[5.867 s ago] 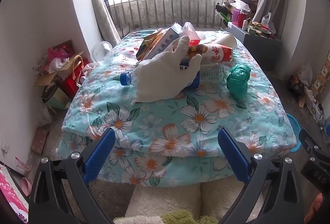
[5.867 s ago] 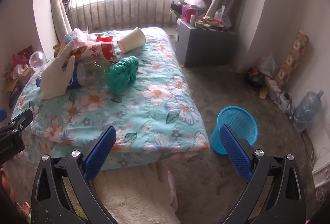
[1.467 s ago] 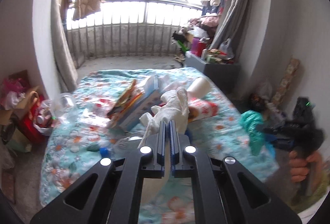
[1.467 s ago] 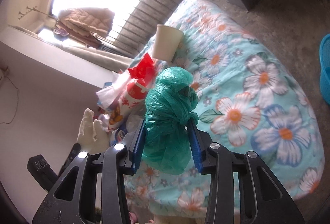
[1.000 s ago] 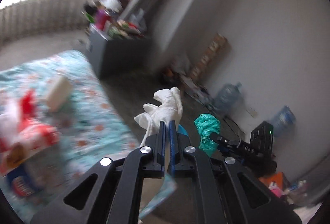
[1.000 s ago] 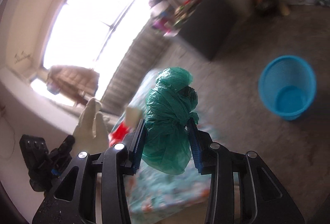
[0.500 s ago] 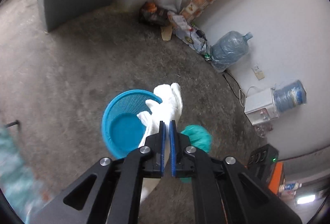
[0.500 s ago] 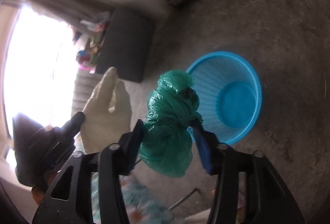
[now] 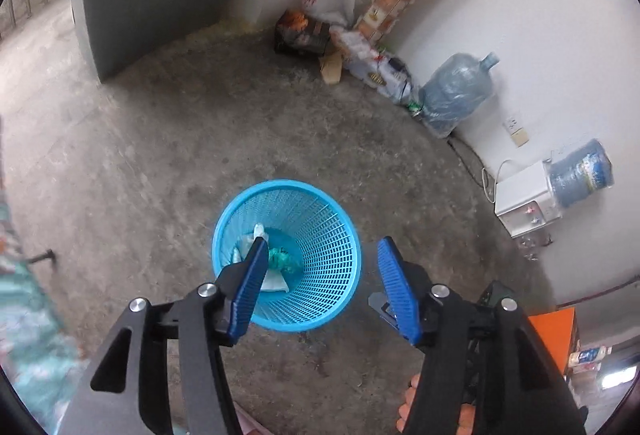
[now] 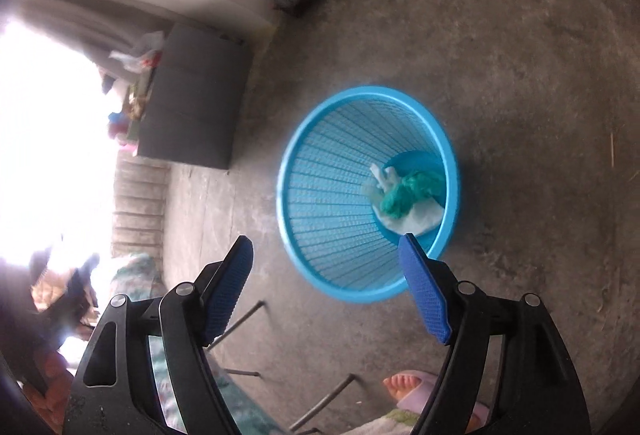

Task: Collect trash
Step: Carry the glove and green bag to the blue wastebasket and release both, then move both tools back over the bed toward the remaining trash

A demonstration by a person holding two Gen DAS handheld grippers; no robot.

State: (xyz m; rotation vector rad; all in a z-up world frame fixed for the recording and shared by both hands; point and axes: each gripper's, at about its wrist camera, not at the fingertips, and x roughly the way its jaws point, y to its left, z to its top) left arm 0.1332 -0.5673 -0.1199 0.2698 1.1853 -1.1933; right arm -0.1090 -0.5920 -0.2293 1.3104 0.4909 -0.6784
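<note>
Two pieces of trash lie at the bottom of the round blue plastic mesh wastebasket point(image 10: 320, 219): one knotted green plastic bag point(image 10: 408, 193) and one crumpled white glove point(image 10: 416, 221), the bag resting on the glove

Basket stands upright on bare concrete floor point(image 9: 160, 139)

Left gripper point(image 9: 320, 291): blue pads spread wide, nothing between them, hovering above the basket rim. Right gripper point(image 10: 326, 291): likewise wide apart and empty, just beside the basket

Progress, judged: this drop looks complete, both items binned. Whether more trash waits elsewhere cannot be told from these views

Count: baskets 1, binned items 2, grippers 2, large clear water jugs point(image 9: 456, 99) 2 (second sits sideways by a white dispenser point(image 9: 524, 203))
</note>
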